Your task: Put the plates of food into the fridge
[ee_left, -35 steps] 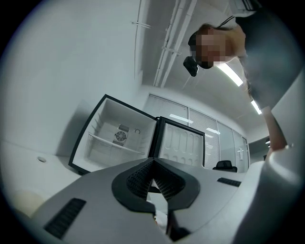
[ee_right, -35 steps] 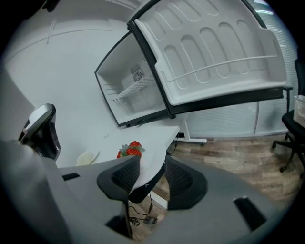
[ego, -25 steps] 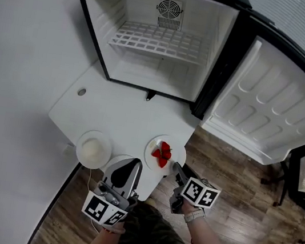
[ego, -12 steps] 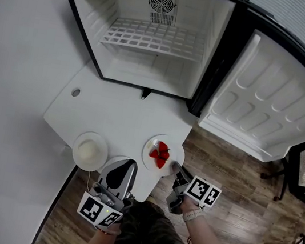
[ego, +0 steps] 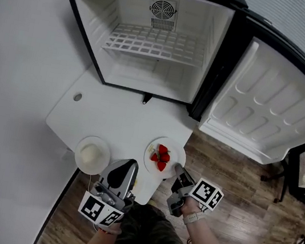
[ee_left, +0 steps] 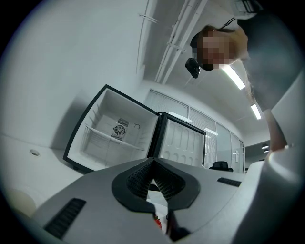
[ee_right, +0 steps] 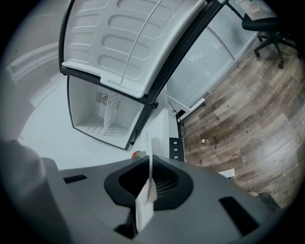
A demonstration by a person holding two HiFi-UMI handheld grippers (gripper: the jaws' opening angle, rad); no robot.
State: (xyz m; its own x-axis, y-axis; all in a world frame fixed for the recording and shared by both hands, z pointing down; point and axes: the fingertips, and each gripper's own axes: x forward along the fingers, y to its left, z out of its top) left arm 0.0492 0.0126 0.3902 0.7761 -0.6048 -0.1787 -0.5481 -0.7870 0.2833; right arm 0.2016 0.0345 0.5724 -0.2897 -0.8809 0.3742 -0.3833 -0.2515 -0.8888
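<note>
Head view: strawberry plate point(ego: 175, 151) sits on bench point(ego: 112, 117) near its edge; right tongs point(ego: 178, 169) have just been closing on its rim.
Left gripper view: left tongs point(ee_left: 151, 174) closed, empty.
Right gripper view: rim point(ee_right: 149, 152) pinched edge-on, thin bite.
Risk: plate tips on lift, strawberries point(ego: 161, 156) slide off.

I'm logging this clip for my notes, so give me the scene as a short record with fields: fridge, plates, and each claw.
Fridge: door open, wire shelf bare
Strawberry plate: on white table, near edge
Second plate: pale food, left of the first, untouched
Right claw: jaws have just been closing, now gripping strawberry plate's rim
Left claw: shut, empty, near the second plate
</note>
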